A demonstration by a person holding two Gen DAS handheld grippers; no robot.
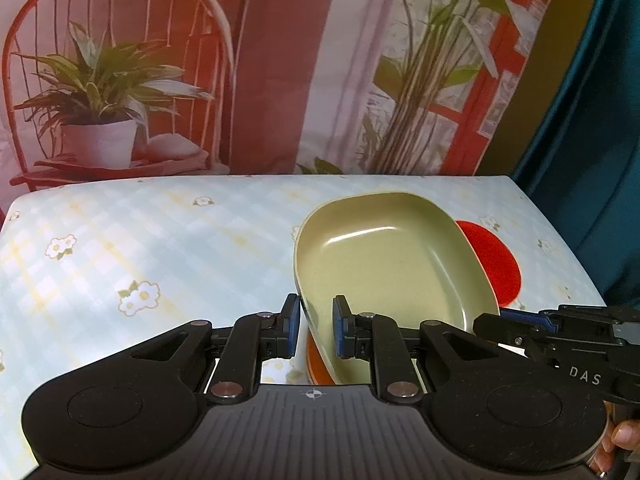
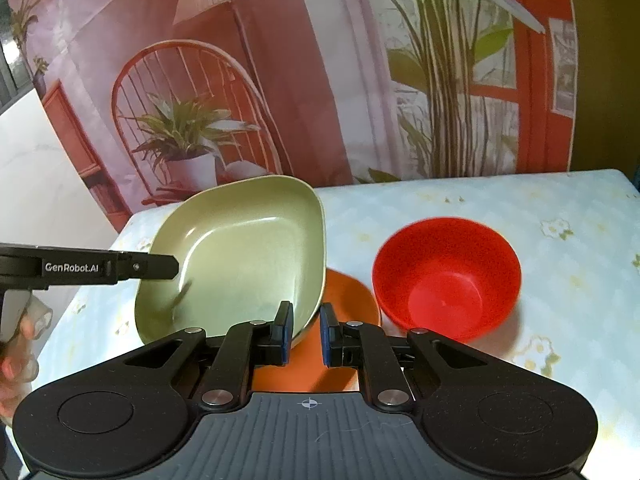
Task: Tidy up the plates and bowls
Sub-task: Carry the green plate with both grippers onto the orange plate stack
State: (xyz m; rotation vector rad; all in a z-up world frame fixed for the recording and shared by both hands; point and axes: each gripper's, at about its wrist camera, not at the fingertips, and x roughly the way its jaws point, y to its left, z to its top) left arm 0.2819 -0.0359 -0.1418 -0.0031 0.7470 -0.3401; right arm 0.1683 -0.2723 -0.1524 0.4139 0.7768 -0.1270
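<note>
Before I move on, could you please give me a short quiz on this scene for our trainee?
1. True or false: the red bowl stands upright and empty on the tablecloth.
2. What lies under the tilted green dish? A) an orange plate B) a blue cup C) a fork
3. Short answer: which has the dish's rim between its fingers, the left gripper, the right gripper, or both?

Key: 1 true; 2 A; 3 both.
</note>
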